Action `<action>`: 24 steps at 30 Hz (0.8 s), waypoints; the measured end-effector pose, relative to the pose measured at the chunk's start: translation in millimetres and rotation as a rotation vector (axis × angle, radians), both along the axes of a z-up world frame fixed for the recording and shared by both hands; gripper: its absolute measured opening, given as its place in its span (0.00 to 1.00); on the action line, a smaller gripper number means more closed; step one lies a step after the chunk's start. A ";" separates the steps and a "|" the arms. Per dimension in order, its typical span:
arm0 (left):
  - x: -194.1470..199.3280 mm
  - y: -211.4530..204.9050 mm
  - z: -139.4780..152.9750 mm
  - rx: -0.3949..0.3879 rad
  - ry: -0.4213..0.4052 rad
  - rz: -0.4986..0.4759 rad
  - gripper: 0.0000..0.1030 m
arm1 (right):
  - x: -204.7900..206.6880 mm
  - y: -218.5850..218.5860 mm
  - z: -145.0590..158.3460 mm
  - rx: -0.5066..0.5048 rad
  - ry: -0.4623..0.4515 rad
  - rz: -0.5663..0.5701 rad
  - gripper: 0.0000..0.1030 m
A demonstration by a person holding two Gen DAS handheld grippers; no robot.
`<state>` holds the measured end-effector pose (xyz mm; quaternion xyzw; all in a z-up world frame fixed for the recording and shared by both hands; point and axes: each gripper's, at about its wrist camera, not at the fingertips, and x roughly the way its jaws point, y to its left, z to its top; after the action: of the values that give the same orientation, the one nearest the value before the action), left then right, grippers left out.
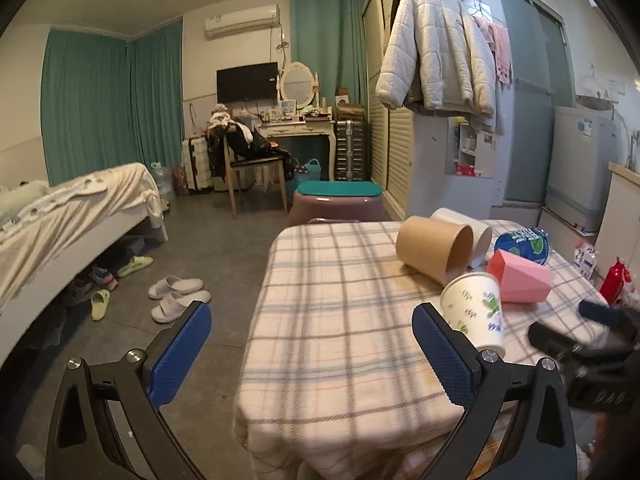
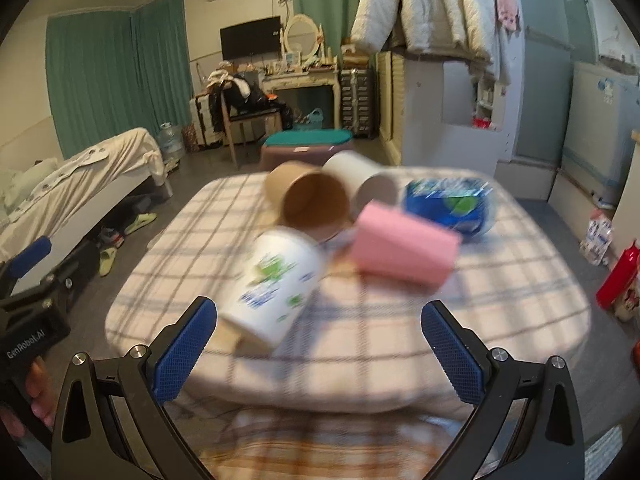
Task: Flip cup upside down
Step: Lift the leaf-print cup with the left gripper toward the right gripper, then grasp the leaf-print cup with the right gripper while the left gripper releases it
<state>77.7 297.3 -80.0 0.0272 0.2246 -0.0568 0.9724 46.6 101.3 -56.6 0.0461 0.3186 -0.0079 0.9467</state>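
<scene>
Several cups lie on their sides on a plaid-covered table [image 1: 340, 320] [image 2: 400, 320]. A white paper cup with green and blue print [image 1: 476, 312] [image 2: 276, 284] lies nearest. Behind it are a brown paper cup [image 1: 434, 250] [image 2: 312, 196], a white cup [image 1: 464, 224] [image 2: 364, 180], a pink faceted cup [image 1: 520, 276] [image 2: 404, 244] and a blue printed cup [image 1: 524, 242] [image 2: 452, 204]. My left gripper [image 1: 312, 356] is open and empty, left of the printed cup. My right gripper [image 2: 320, 348] is open and empty, just in front of it; it also shows in the left wrist view [image 1: 592, 332].
A bed [image 1: 60, 216] stands at the left with slippers [image 1: 176, 296] on the floor. A chair [image 1: 252, 168], a stool [image 1: 336, 200] and a dresser are behind the table. A red bottle [image 1: 614, 280] [image 2: 620, 272] stands at the right by a washing machine [image 1: 580, 168].
</scene>
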 end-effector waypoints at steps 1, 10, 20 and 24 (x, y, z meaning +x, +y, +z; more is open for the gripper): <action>0.7 5.4 -3.6 -0.013 0.010 -0.006 1.00 | 1.1 6.3 -5.0 0.005 0.004 -0.003 1.00; 7.1 27.7 -29.1 -0.019 0.054 -0.016 1.00 | 22.9 36.6 -37.9 0.069 0.027 -0.060 0.92; 15.5 39.5 -45.5 -0.043 0.100 0.009 1.00 | 41.0 38.7 -54.6 0.072 0.069 -0.084 0.67; 16.0 38.3 -45.5 -0.041 0.105 0.009 1.00 | 40.8 38.9 -57.0 0.070 0.078 -0.060 0.56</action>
<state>93.7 335.6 -125.5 0.0031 0.2742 -0.0584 0.9599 87.4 140.3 -113.6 0.0885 0.3538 -0.0270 0.9307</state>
